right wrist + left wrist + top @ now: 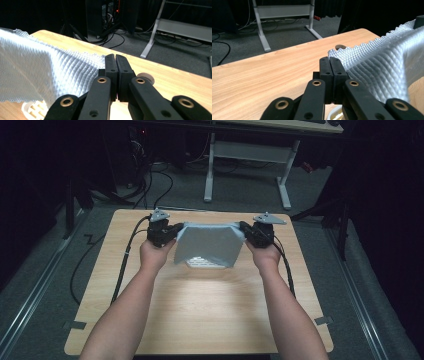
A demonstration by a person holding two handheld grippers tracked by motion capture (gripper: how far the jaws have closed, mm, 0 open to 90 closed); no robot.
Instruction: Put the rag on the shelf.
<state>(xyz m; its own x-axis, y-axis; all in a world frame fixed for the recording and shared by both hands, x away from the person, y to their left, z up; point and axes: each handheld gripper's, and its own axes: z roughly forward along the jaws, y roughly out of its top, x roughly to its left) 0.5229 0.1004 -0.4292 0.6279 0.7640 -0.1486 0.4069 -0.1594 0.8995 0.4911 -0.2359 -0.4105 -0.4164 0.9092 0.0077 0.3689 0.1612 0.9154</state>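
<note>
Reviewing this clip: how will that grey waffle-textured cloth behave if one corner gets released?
Probably floppy: the cloth hangs between the left gripper and right gripper. Likely light, since corner pinches alone carry it. Its bumpy weave should resist slipping.

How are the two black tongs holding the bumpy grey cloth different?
The left tongs pinch the grey waffle-textured cloth at its left top corner; the right tongs pinch its right corner. The left's grey plate tilts more than the right's. Both are shut on the cloth, holding it stretched above the wooden table.
</note>
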